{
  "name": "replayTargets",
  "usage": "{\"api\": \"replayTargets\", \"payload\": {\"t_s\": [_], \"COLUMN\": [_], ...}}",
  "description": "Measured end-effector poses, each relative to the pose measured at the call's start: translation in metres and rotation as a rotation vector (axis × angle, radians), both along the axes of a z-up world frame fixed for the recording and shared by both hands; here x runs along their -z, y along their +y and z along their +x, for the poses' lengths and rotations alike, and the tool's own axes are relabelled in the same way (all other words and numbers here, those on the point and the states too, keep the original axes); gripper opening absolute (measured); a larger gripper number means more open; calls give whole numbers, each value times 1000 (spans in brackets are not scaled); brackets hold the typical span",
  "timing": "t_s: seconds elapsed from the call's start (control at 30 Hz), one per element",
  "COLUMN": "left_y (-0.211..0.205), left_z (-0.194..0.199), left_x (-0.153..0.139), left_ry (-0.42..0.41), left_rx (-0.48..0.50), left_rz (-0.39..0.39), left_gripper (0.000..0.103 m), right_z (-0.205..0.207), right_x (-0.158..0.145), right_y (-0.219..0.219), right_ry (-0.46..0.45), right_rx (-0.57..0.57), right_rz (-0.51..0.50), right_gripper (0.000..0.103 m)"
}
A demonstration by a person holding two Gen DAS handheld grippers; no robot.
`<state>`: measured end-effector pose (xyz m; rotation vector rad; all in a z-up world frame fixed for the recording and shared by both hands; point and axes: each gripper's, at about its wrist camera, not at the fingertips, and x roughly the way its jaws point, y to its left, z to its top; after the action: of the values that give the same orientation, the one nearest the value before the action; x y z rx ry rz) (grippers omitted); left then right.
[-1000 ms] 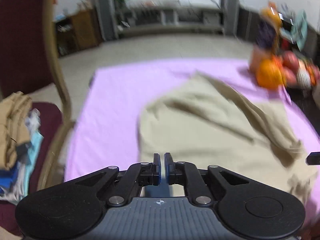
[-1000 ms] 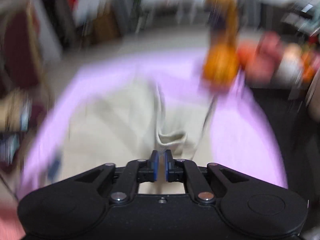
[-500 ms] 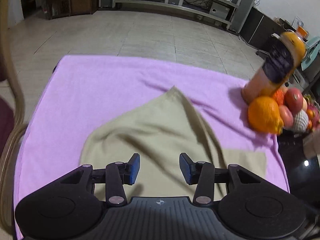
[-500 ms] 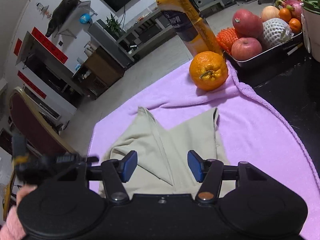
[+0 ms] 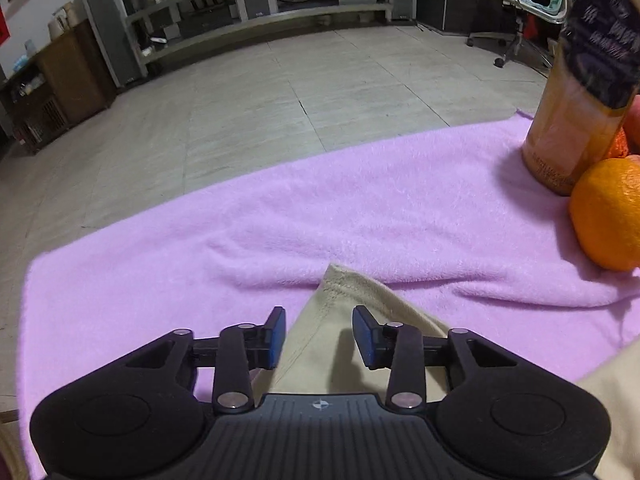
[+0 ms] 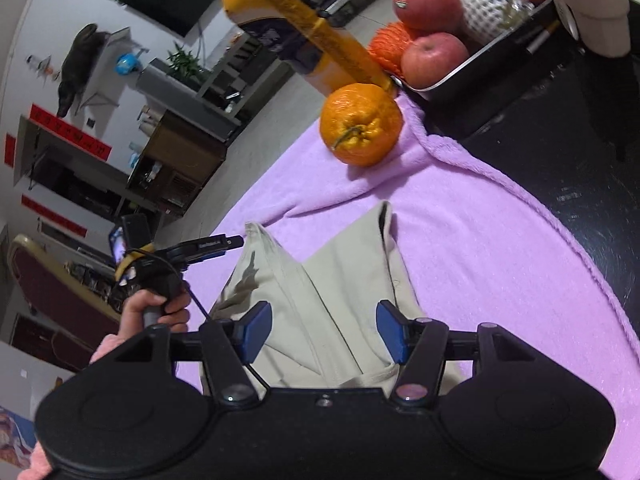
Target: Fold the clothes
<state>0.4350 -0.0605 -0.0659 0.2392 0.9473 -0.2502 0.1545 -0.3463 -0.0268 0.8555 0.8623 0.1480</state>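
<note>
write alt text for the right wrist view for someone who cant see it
An open right gripper hovers over a beige garment lying on a purple towel, nothing pinched. Beyond sit an orange, a juice bottle and a tray of fruit; at left a hand holds the left gripper.

- Left wrist view: mounted behind the left gripper [image 5: 319,334], facing forward and steeply down along its fingers, close above the beige garment [image 5: 340,320]; floor and shelving lie beyond.
- Right wrist view: behind the right gripper [image 6: 324,332], rolled, tilted less steeply, close above the garment.
- Shared: garment, purple towel [image 5: 360,208], orange [image 6: 360,124], juice bottle [image 5: 576,112].
</note>
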Motion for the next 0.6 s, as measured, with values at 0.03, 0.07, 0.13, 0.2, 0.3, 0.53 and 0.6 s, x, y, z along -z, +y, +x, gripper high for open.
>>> {"api": "replayTargets", "payload": {"t_s": [0.03, 0.07, 0.13, 0.2, 0.3, 0.53, 0.6], "left_y": [-3, -6, -13, -18, -19, -30, -20], "left_z": [5, 9, 11, 12, 10, -44, -70], "left_x": [6, 11, 15, 18, 18, -2, -26], "left_ry": [4, 2, -35, -68, -72, -229, -301], "left_rx": [8, 20, 58, 94, 122, 162, 122], "left_rz": [5, 17, 44, 68, 65, 164, 152], "left_gripper": [31, 31, 32, 34, 22, 4, 4], "right_z": [1, 3, 5, 8, 10, 12, 10], "right_x": [1, 2, 4, 6, 9, 14, 12], "right_y": [0, 0, 1, 3, 5, 3, 1], "right_ry": [6, 9, 17, 25, 39, 52, 40], "right_rx": [4, 4, 3, 0, -6, -22, -26], "right_rz": [7, 10, 17, 18, 21, 29, 43], "right_gripper": [58, 58, 60, 61, 61, 62, 62]}}
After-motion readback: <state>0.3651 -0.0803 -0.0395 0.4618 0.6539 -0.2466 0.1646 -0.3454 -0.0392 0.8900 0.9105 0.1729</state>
